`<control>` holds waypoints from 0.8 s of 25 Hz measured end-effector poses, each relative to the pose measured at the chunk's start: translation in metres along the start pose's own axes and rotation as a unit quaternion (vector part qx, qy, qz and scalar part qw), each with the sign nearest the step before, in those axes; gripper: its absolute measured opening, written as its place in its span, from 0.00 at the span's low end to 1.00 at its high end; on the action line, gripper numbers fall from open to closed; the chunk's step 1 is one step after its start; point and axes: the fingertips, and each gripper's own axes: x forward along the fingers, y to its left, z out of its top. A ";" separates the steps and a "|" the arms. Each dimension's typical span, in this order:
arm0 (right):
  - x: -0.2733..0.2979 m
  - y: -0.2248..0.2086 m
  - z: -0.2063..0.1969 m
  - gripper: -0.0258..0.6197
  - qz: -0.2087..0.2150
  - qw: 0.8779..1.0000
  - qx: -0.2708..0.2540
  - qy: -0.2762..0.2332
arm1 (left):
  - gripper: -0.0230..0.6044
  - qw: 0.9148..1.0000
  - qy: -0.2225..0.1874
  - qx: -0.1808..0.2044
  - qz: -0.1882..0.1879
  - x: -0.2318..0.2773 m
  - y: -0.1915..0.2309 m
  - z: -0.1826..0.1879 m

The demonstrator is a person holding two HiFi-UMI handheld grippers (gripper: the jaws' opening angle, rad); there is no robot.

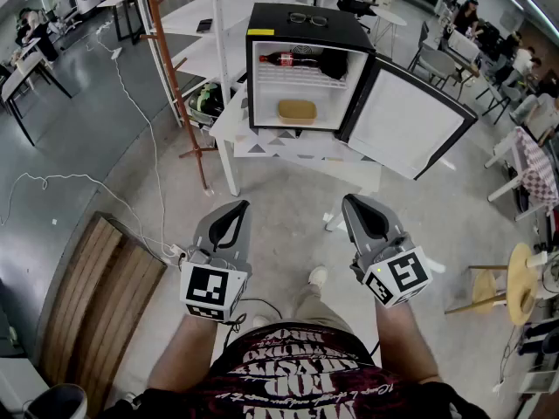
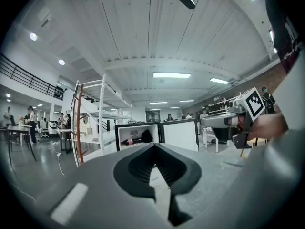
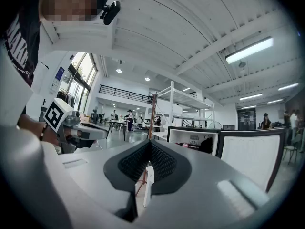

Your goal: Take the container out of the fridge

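Left gripper (image 1: 236,208) and right gripper (image 1: 354,202) are clenched, empty. The tan container (image 1: 297,110) sits inside the open fridge (image 1: 271,26)

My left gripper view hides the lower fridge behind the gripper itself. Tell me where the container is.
Observer: The container lies on the floor of the fridge, under the wire shelf, roughly centred.
Operator: Give me the right gripper's state.
Observer: The right gripper is shut, with nothing between its jaws.
Operator: Say what the fridge stands on.
Observer: A white table.
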 end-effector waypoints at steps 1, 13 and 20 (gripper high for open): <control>-0.001 0.002 -0.001 0.08 0.000 1.000 0.001 0.001 | 0.04 1.000 0.000 0.002 0.000 -0.001 -0.001 0.001; 0.000 0.013 -0.003 0.08 0.007 1.000 0.022 0.003 | 0.04 1.000 -0.005 0.028 0.012 -0.020 -0.003 0.008; -0.003 0.020 -0.020 0.08 -0.002 0.999 0.037 0.018 | 0.04 1.000 0.016 0.015 0.007 -0.024 0.001 -0.015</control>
